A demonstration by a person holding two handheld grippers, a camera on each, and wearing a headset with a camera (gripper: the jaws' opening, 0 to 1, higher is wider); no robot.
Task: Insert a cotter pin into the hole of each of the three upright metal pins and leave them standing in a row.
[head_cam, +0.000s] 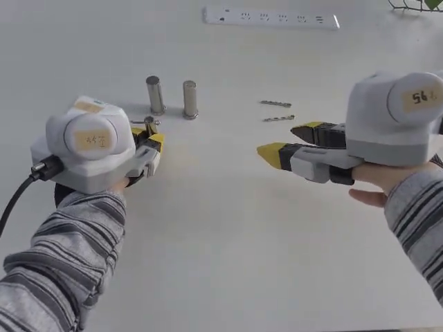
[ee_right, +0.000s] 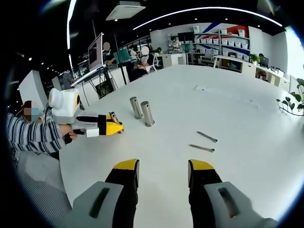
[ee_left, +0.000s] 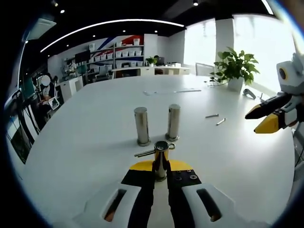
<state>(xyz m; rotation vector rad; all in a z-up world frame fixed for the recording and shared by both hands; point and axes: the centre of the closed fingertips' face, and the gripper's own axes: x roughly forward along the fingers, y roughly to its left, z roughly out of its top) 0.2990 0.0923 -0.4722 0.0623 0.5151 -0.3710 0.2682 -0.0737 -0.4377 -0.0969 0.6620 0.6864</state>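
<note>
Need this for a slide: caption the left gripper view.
Left gripper clamps an upright metal pin holding a cotter pin; two bare metal pins stand behind, right gripper open nearby.

An open-plan office or lab: beyond the left tongs (ee_left: pixel 161 166), shelves (ee_left: pixel 126 52) of boxes and a potted plant (ee_left: pixel 235 71) by bright windows (ee_left: pixel 204 42); up-left of the right tongs (ee_right: pixel 164 166), people (ee_right: pixel 141 66) at desks (ee_right: pixel 95 73) with monitors (ee_right: pixel 95 50).

Head view steeply down on white table (head_cam: pixel 221 228), gripper views low, both facing two upright pins (ee_left: pixel 141 126)
</note>
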